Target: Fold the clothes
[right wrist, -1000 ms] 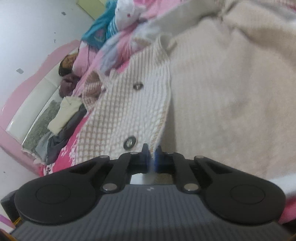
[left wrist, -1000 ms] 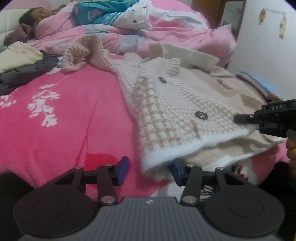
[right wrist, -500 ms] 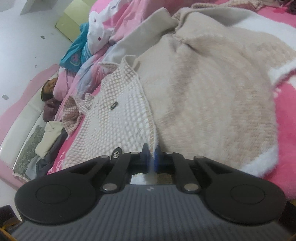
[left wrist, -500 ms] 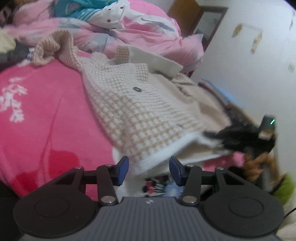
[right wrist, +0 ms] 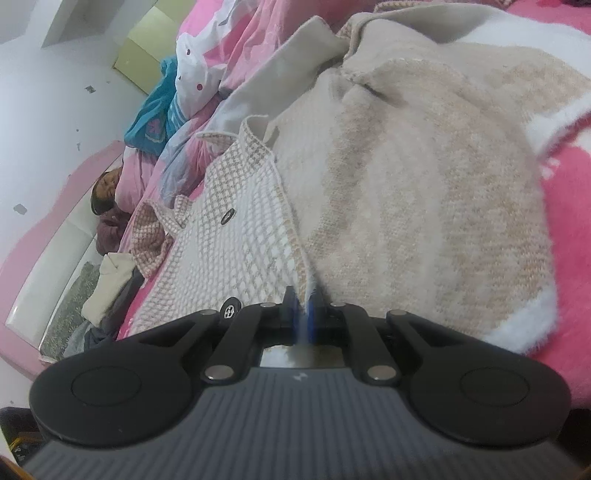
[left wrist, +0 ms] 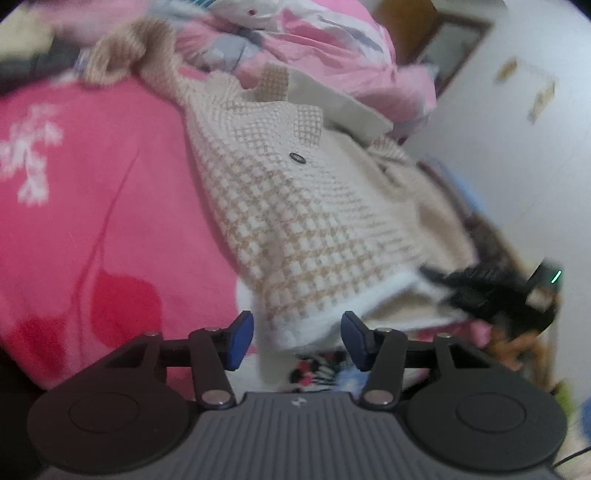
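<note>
The checked cardigan (left wrist: 317,236) was seen spread on the pink bed (left wrist: 110,206) with one front panel turned over, its edge pinched by the right tool (right wrist: 303,314), the left tool (left wrist: 297,334) spread at the hem, most folding judged left

Pink floral bed (left wrist: 110,206), checked beige cardigan (left wrist: 295,221) spread across it, rumpled pink duvet (left wrist: 332,55) behind

Home bedroom: bed (left wrist: 110,221) with pink floral blanket, rumpled pink quilt (left wrist: 332,55), padded pink headboard (right wrist: 48,258), person (right wrist: 110,206) lying under covers, clothes pile (right wrist: 107,288), wooden door (left wrist: 402,33).
</note>
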Demonstrator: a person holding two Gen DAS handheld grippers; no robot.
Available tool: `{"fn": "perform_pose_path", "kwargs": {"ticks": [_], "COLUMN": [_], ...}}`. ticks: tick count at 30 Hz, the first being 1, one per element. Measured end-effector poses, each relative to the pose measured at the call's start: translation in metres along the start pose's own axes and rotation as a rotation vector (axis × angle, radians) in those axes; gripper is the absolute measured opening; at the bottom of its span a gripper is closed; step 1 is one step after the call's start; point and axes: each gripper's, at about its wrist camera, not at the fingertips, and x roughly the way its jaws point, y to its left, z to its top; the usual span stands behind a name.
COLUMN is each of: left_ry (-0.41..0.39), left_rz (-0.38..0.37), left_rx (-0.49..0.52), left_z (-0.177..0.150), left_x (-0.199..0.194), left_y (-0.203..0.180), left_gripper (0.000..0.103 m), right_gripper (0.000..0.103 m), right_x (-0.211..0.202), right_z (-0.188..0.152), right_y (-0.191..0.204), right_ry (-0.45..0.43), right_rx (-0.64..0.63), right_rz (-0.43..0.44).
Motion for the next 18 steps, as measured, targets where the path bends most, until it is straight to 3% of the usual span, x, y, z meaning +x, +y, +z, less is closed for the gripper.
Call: {"fn": "perform_pose_path", "kwargs": {"ticks": [6, 8, 10, 12, 15, 18], "left_ry": [-0.017, -0.007, 0.004, -0.012, -0.013, 0.044], "left_rz": [0.197, 0.261, 0.278, 0.27, 0.291, 0.321], "left_rx": [0.245, 0.276, 0.265, 0.236, 0.264, 0.311], "left_z": [-0.012, -0.016, -0.017, -0.017, -0.018, -0.027], "left_x": [0.005, 0.013, 0.018, 0.014, -0.002, -0.003], "left_y": [-0.042, -0.048, -0.047, -0.045, -0.048, -0.055], "left_gripper": [0.051, 0.026, 0.013, 0.008, 0.006, 0.004], "right_gripper": [0.003, 0.002, 0.002, 0.002, 0.002, 0.002], "right_x": [0.0, 0.0, 0.0, -0.001, -0.001, -0.001], "right_z": [0.0, -0.001, -0.001, -0.001, -0.001, -0.002], "right_y": [-0.003, -0.003, -0.003, -0.005, -0.007, -0.008], "right_ry": [-0.005, -0.008, -0.011, -0.012, -0.012, -0.015], "right_rx": [0.001, 0.0, 0.0, 0.004, 0.01, 0.011], "right_rz": [0.005, 0.005, 0.006, 0.013, 0.024, 0.031]}}
